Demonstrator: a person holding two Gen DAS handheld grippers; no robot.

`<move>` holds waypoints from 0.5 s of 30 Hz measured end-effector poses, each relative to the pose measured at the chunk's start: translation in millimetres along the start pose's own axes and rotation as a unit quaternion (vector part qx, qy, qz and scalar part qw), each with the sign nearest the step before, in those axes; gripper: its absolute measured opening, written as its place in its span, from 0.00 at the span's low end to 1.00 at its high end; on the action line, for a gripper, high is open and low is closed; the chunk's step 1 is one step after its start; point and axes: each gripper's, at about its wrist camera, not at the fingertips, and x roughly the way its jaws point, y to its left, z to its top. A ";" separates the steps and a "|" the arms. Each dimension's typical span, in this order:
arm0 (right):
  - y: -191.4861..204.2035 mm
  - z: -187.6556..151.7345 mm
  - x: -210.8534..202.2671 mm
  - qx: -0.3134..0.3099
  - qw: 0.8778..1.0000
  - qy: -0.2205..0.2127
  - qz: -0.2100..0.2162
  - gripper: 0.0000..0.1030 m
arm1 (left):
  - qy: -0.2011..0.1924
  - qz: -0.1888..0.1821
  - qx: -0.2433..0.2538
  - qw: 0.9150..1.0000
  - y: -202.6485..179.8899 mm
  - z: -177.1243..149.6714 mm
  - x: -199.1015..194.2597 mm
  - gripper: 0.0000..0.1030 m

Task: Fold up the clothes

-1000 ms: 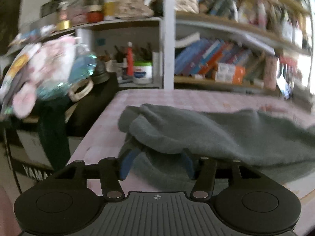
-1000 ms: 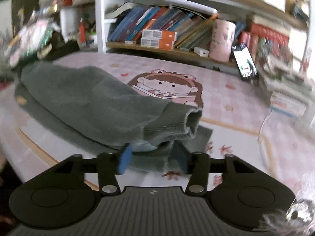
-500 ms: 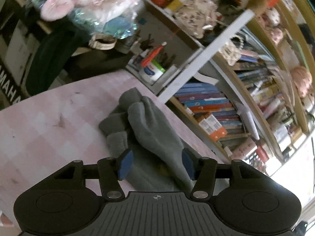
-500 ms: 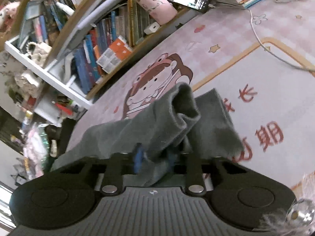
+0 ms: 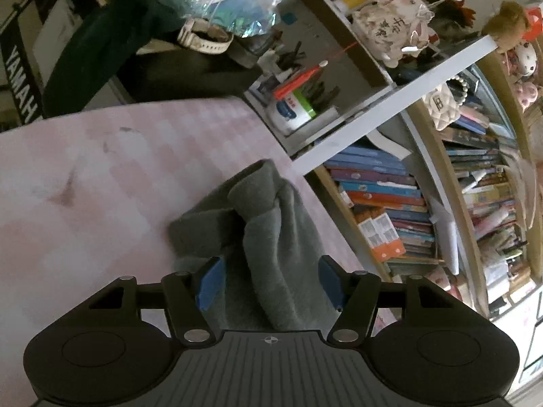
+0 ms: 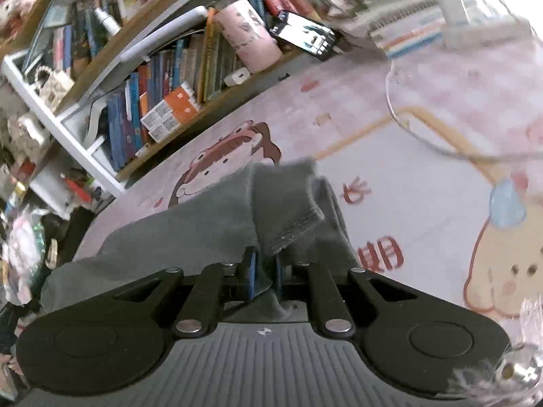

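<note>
1. The right claw (image 6: pixel 264 273) pinches a cuffed edge of the grey fleece garment (image 6: pixel 203 227), which lies bunched on the pink cartoon-print bench (image 6: pixel 424 183); a thin bite could slip if pulled.
2. The left claw (image 5: pixel 269 279) stands spread around the garment's other end (image 5: pixel 268 224), gripping nothing; that loose end could drag or fold crooked.
3. A thin white cable (image 6: pixel 424 142) lies near the cloth and could snag.

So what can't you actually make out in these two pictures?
- Left wrist view: the near end of the grey garment is hidden by the open left gripper body.
- Right wrist view: how much cloth sits inside the shut right gripper; its fingers cover it.
- Right wrist view: the stack at the top right is motion-blurred.
- Book titles: too small.
</note>
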 end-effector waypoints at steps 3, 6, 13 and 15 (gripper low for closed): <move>-6.5 -3.8 -2.8 0.005 1.000 -0.004 0.009 0.11 | -0.015 0.000 0.008 1.000 -8.7 2.4 -2.4 0.61; -3.9 -6.6 -4.4 -0.001 1.000 -0.003 0.010 0.11 | 0.003 0.014 0.000 1.000 -7.6 2.5 8.7 0.61; 2.8 -6.4 -1.0 -0.019 1.000 -0.005 0.004 0.11 | 0.025 0.024 -0.025 0.999 -5.5 10.9 41.0 0.35; 3.4 -5.7 -1.0 -0.021 1.000 -0.003 0.002 0.11 | 0.015 0.014 -0.025 0.999 -8.5 17.3 40.2 0.04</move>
